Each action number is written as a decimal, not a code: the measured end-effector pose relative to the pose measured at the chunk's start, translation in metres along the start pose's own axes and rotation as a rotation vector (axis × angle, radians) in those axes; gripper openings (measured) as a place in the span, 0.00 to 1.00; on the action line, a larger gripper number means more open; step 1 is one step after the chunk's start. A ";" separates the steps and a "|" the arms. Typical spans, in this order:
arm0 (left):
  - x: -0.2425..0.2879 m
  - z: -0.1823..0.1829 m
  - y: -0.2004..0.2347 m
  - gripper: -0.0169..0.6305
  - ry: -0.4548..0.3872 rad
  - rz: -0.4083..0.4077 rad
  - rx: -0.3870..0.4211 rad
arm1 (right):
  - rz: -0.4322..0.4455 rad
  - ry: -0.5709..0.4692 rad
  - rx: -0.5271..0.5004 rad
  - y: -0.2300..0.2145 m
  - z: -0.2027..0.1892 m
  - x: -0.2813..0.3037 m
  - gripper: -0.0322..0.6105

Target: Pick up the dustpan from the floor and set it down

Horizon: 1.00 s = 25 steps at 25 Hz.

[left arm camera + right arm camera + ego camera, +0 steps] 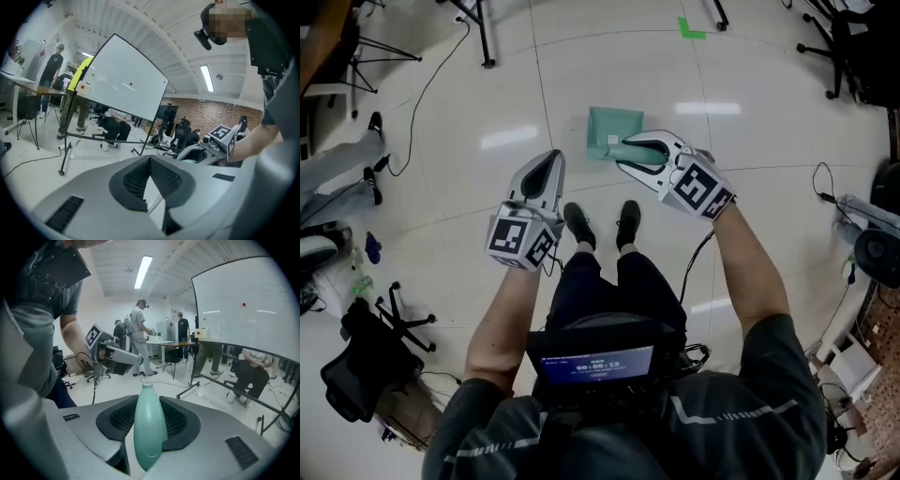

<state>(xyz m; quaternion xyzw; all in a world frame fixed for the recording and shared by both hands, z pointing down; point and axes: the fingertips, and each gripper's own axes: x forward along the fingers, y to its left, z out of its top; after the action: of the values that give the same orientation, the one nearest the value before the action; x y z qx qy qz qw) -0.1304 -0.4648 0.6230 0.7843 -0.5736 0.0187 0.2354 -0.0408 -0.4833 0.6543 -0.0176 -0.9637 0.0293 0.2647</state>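
Right gripper (628,155) is clamped on the green dustpan (612,129) by its handle, so the pan juts forward low over the floor (750,75) ahead of the shoes (578,225), contact unclear; left gripper (551,161) is closed and empty, likely spare.

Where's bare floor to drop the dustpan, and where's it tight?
Bare tile lies between the dustpan and the green tape mark, and left of the dustpan out to the floor cable. Crowded: the person's shoes near it, the black chair at the left edge, gear along the right edge.
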 end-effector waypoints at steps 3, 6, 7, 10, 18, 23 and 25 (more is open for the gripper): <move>0.013 -0.038 0.016 0.06 0.039 0.007 -0.008 | -0.010 0.031 0.023 -0.011 -0.041 0.025 0.31; 0.028 -0.067 0.025 0.06 0.071 -0.001 -0.012 | -0.018 0.052 0.036 -0.021 -0.076 0.043 0.31; 0.034 -0.075 0.027 0.06 0.081 -0.006 -0.012 | -0.019 0.060 0.038 -0.024 -0.086 0.049 0.31; 0.050 -0.096 0.031 0.06 0.109 -0.018 -0.013 | -0.016 0.079 0.046 -0.031 -0.111 0.062 0.31; 0.054 -0.114 0.035 0.06 0.129 -0.022 -0.020 | -0.014 0.126 0.064 -0.022 -0.150 0.077 0.31; 0.048 -0.121 0.032 0.06 0.132 -0.033 -0.026 | 0.004 0.150 0.054 -0.004 -0.163 0.081 0.31; 0.039 -0.119 0.029 0.06 0.132 -0.044 -0.028 | 0.008 0.170 0.060 0.008 -0.162 0.080 0.31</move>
<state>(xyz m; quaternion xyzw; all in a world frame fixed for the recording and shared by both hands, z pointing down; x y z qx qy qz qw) -0.1146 -0.4600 0.7501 0.7906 -0.5395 0.0572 0.2840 -0.0265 -0.4632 0.8337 -0.0162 -0.9364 0.0576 0.3459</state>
